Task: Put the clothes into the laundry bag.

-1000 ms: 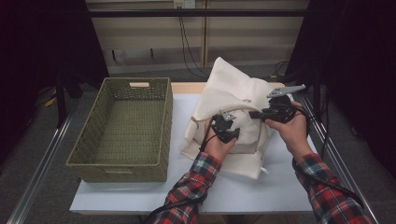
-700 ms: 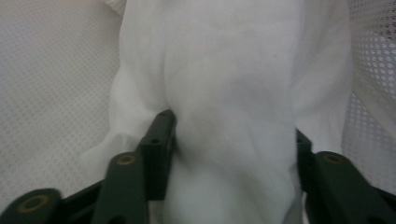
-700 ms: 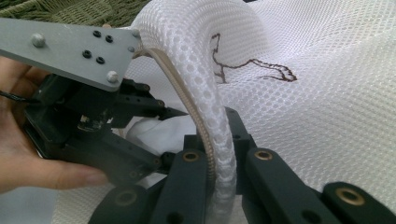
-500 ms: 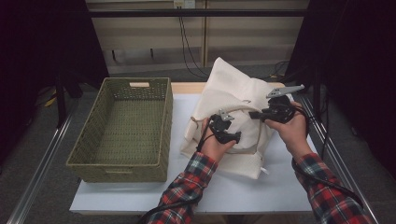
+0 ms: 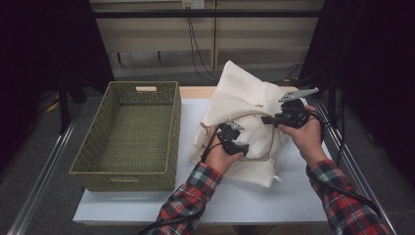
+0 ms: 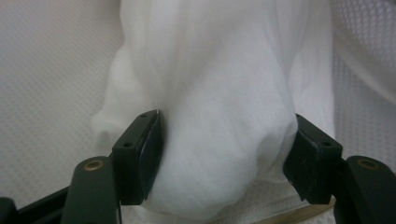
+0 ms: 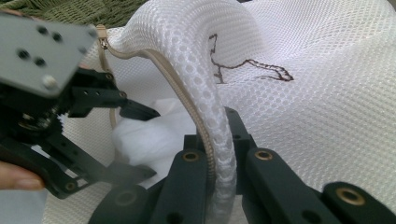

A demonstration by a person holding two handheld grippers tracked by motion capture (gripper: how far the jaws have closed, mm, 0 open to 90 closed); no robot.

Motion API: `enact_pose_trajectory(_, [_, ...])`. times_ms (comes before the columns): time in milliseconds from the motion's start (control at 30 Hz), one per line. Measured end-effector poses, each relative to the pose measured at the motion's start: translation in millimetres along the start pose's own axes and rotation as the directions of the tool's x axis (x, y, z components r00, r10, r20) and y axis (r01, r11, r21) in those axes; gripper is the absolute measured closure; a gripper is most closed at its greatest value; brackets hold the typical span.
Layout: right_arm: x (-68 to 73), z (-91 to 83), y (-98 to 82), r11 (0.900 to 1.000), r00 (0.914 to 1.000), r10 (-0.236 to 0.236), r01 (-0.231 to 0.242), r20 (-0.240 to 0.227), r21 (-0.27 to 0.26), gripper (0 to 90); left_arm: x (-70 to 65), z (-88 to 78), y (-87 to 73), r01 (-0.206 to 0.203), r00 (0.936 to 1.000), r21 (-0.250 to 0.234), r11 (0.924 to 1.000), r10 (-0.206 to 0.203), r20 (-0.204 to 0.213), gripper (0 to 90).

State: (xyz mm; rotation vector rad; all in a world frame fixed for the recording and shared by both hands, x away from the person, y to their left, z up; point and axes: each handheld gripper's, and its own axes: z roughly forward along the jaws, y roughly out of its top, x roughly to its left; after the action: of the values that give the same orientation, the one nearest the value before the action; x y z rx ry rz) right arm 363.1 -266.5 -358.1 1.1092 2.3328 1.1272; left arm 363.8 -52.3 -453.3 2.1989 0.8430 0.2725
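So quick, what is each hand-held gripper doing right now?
Left hand-held gripper: jaws have just been opening and closing, white cloth bunched between them, grip unclear.
Right hand-held gripper: shut on the zipper edge of the mesh bag.

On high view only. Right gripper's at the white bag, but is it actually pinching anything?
Observer: Yes. In the right gripper view the right gripper is shut on the zipper edge of the mesh bag, lifting the mouth open.
Operator: And the left one, empty?
Observer: No. In the left gripper view a white cloth bulges between the pads of the left gripper. Its jaws have just been opening, then eased in a little. They look loose around it.
Operator: Cloth in the bag yet?
Observer: The right gripper view shows it under the lifted edge, at the mouth. I cannot tell how deep.
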Motion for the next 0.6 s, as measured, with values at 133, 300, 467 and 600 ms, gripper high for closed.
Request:
enact_pose_trajectory(133, [0.6,-0.1,0.6,1.000,1.0000,0.002,-0.002,0.003,0.001,88.6,-1.7,8.6,-4.6,0.002,0.9999,0.018,0.9998,-0.002,0.012,46.0])
enact_pose_trajectory(300, [0.9,-1.0,-0.3,1.000,1.0000,-0.001,0.001,-0.004,0.005,88.6,-5.1,16.8,-7.2,-0.018,0.9997,0.029,0.9994,0.018,-0.015,59.9])
enact_pose_trajectory(467, [1.5,-0.5,-1.8,1.000,1.0000,-0.002,0.002,-0.008,-0.001,88.6,-8.2,20.7,-1.2,0.010,0.9989,0.026,0.9996,-0.009,-0.046,72.3])
enact_pose_trajectory(600, [1.5,1.0,-3.4,1.000,0.9999,0.001,-0.001,-0.015,-0.003,88.7,-5.4,21.7,1.4,0.026,0.9981,-0.002,0.9996,-0.026,-0.056,74.9])
